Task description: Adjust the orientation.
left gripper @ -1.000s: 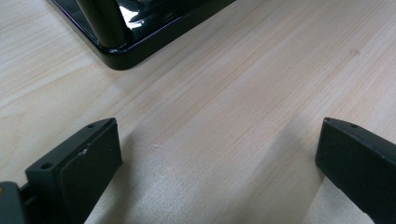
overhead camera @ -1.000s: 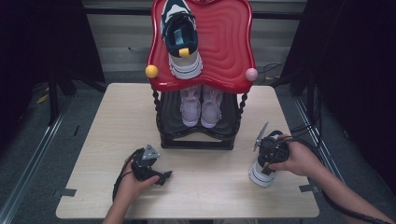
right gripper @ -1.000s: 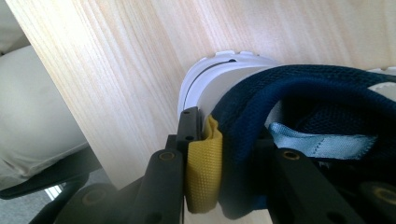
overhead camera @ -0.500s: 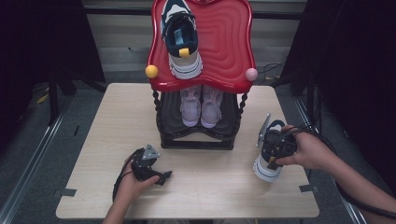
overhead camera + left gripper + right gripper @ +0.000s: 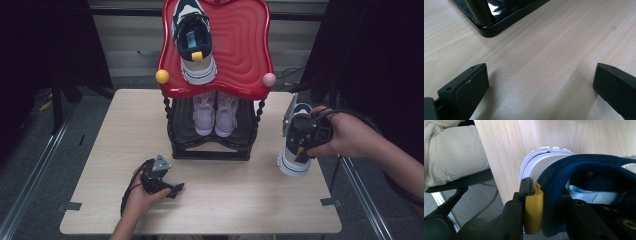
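A navy and white sneaker (image 5: 294, 151) hangs toe-down above the table's right side, with my right gripper (image 5: 306, 136) shut on its heel collar. In the right gripper view the jaws of the right gripper (image 5: 549, 205) pinch the navy collar beside the yellow heel tab (image 5: 534, 212) of the sneaker (image 5: 584, 167). Its mate (image 5: 194, 40) lies on the red top tray (image 5: 245, 50) of the shoe rack. My left gripper (image 5: 174, 190) rests on the table near the front, open. In its own view the left gripper (image 5: 541, 82) has only bare wood between the jaws.
A pale pink pair of shoes (image 5: 215, 112) sits on the rack's black lower shelf (image 5: 210, 147). The rack's base corner (image 5: 489, 25) is just ahead of the left gripper. The wooden table (image 5: 100, 150) ends close to the right hand; a chair and the person's leg lie beyond it.
The right hand has risen and moved a little toward the back, lifting the sneaker off the table. The left gripper has stayed where it was.
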`<state>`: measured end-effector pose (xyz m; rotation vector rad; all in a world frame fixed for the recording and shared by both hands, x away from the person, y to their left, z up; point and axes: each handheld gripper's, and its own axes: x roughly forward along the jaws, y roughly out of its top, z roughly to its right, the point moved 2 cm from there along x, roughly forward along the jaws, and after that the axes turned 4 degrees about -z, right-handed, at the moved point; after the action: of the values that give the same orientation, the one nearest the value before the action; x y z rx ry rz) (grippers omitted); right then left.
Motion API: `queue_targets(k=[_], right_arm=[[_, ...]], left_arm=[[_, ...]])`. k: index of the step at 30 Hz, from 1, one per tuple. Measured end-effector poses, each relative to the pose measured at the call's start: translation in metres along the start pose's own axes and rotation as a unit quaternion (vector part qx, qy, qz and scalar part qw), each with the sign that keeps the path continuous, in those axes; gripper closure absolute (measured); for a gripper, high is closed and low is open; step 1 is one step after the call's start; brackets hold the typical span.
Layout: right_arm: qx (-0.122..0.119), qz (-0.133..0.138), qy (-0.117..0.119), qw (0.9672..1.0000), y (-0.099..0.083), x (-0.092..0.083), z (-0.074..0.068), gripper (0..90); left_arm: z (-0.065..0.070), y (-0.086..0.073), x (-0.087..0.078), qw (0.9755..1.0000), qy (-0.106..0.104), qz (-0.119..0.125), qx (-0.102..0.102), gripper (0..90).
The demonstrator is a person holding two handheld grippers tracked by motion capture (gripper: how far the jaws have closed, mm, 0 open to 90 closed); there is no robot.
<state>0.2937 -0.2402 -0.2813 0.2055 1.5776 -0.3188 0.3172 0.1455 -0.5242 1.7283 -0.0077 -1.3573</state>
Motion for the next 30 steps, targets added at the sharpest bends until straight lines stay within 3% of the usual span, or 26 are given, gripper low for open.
queue_targets(k=[5,9,18,22,24,30], right_arm=[[-0.005,-0.003,-0.016,0.9998,0.004,-0.032,-0.001,73.4],[-0.01,-0.002,-0.042,0.999,0.007,-0.06,-0.002,73.4],[-0.02,-0.003,-0.102,0.9946,0.019,-0.128,-0.01,73.5],[-0.02,0.005,-0.139,0.9901,0.025,-0.162,-0.015,73.6],[-0.031,0.006,-0.158,0.987,0.032,-0.181,-0.017,73.6],[-0.043,0.01,-0.203,0.9783,0.057,-0.21,-0.015,73.6]], left_arm=[[0.0,0.0,0.001,1.0,0.005,0.004,-0.001,0.0],[0.0,0.0,0.001,1.0,0.005,0.004,-0.001,0.0],[0.0,0.0,0.0,1.0,0.005,0.002,-0.001,0.0],[0.0,0.0,0.001,1.0,0.004,0.005,-0.003,0.0],[0.0,0.0,0.0,1.0,0.005,0.002,-0.001,0.0],[0.001,0.0,0.001,0.9999,0.005,0.009,-0.007,0.0]])
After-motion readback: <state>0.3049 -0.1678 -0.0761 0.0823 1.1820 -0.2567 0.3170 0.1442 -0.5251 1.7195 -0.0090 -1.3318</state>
